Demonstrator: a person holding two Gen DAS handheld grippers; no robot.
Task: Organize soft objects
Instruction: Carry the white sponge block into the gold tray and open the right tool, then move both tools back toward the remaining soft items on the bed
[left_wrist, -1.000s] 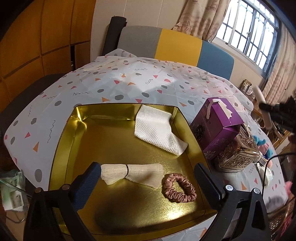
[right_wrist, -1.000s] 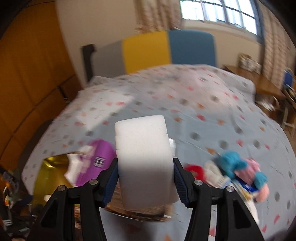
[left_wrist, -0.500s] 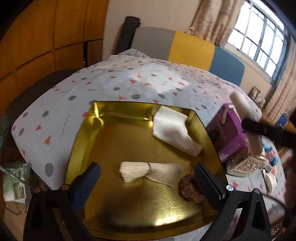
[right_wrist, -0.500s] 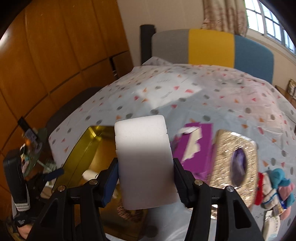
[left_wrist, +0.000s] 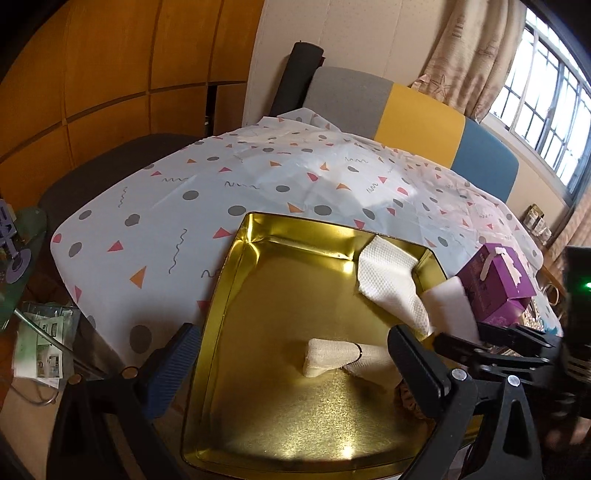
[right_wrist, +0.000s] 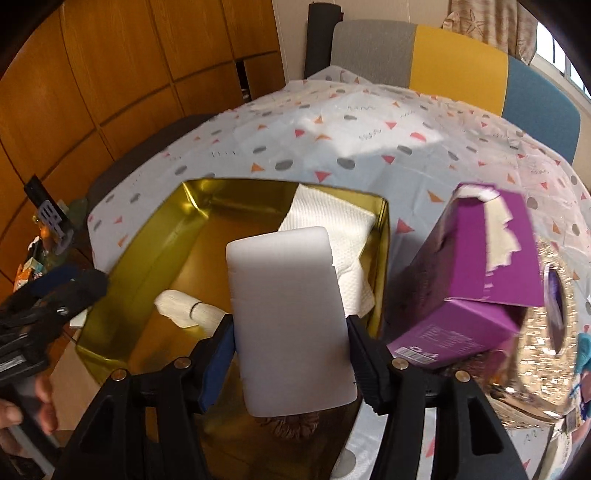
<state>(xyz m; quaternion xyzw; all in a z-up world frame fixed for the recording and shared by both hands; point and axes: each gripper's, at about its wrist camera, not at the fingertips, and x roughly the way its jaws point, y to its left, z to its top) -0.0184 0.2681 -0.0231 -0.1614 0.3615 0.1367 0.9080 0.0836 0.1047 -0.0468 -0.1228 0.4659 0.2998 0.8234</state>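
Two jaws of right gripper (right_wrist: 290, 354) opening around white sponge (right_wrist: 288, 317); left gripper (left_wrist: 295, 365) spread, empty; no legible writing.

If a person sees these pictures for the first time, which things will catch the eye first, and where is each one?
The shiny gold tray on the patterned tablecloth catches the eye first, with a white paper towel in its far right corner and a beige cloth near the middle. In the right wrist view, a large white sponge block stands between the fingers of the right gripper, whose jaws are opening, above the tray. A purple box sits just right of the tray.
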